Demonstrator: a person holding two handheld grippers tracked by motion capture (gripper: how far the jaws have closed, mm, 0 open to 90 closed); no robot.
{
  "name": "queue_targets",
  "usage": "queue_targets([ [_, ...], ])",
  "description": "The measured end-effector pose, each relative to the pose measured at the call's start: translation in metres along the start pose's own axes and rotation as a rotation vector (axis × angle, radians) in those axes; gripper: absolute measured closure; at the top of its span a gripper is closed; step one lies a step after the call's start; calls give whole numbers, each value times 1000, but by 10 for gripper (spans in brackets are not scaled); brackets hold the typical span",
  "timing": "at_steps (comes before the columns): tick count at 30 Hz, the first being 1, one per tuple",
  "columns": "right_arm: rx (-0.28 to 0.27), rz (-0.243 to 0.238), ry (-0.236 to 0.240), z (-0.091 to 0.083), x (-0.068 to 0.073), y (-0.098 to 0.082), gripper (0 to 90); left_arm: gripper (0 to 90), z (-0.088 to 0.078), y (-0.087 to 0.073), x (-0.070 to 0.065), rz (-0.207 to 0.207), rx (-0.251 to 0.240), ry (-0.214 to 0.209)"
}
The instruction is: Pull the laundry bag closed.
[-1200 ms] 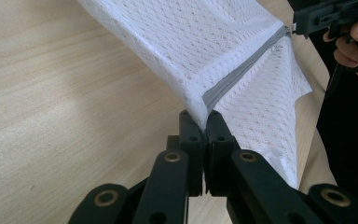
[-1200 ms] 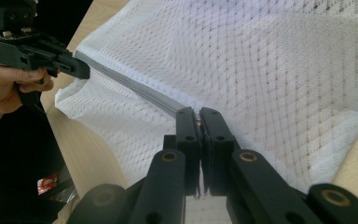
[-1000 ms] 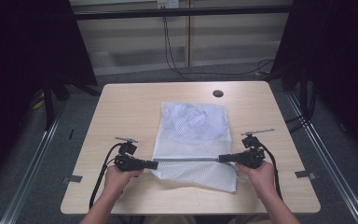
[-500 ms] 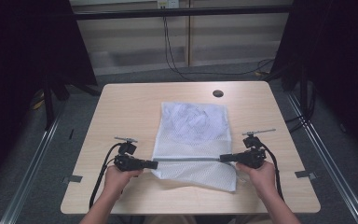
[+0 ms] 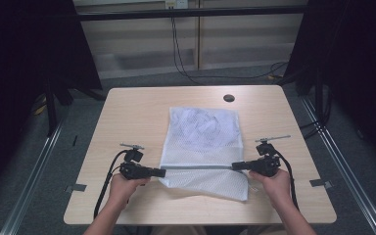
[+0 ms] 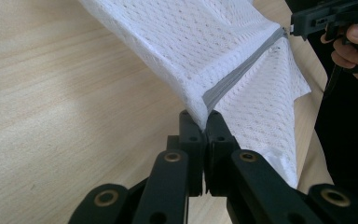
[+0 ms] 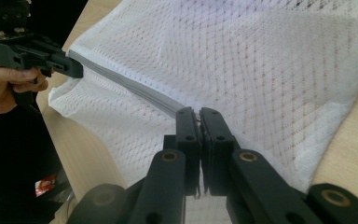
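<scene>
A white mesh bag (image 5: 203, 132) with a grey zipper band (image 5: 198, 167) lies on the light wooden table (image 5: 127, 112). My left gripper (image 5: 162, 172) is shut on the band's left end, and my right gripper (image 5: 235, 166) is shut on its right end. The band is stretched taut between them, lifted a little, with the bag's near flap hanging below. In the left gripper view the jaws pinch the mesh bag's (image 6: 223, 51) corner at the zipper band (image 6: 240, 70). In the right gripper view the jaws clamp the zipper band (image 7: 135, 88) of the mesh bag (image 7: 261, 60).
A dark round cable hole (image 5: 229, 98) sits near the table's far edge. Black curtains hang left and right, and cables run along the floor behind. Bare tabletop lies left of the bag. The table's near edge is close to both hands.
</scene>
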State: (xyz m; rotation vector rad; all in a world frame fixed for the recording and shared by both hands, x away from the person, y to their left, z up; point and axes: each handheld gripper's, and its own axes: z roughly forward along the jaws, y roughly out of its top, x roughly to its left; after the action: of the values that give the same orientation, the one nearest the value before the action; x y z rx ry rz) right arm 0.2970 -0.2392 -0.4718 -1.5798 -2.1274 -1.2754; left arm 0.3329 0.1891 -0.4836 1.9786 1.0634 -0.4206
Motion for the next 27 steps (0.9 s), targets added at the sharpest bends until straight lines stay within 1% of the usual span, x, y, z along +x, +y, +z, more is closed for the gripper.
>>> queue_targets([
  [1, 3, -4, -7, 0, 1, 0, 869, 882, 1, 0, 0, 1, -1, 8],
  [3, 8, -8, -10, 0, 1, -1, 869, 882, 1, 0, 0, 4, 1, 3],
  [4, 10, -7, -12, 0, 1, -1, 869, 882, 1, 0, 1, 11, 2, 8],
  [5, 11, -7, -12, 0, 1, -1, 869, 882, 1, 0, 0, 10, 1, 10],
  [7, 16, -15, -20, -1, 2, -1, 869, 882, 2, 0, 0, -1, 3, 0],
  [9, 17, -14, -11, -3, 2, -2, 869, 882, 2, 0, 0, 2, 4, 0],
  [12, 22, -19, -23, -6, 1, -2, 869, 882, 2, 0, -1, -3, 4, 3],
  [13, 21, -19, -26, -7, 1, -3, 869, 883, 1, 0, -1, 1, 6, 2],
  [18, 16, -16, -21, -8, -1, -4, 869, 882, 1, 0, -1, 6, 0, 11],
  [19, 18, -16, -21, -9, -1, -4, 869, 883, 1, 0, -1, 0, -5, 12],
  [24, 13, -14, -21, -10, -3, -5, 869, 882, 1, 0, 0, 7, 0, 13],
  [27, 13, -12, -18, -10, -3, -5, 869, 882, 1, 0, -1, -1, -4, 11],
])
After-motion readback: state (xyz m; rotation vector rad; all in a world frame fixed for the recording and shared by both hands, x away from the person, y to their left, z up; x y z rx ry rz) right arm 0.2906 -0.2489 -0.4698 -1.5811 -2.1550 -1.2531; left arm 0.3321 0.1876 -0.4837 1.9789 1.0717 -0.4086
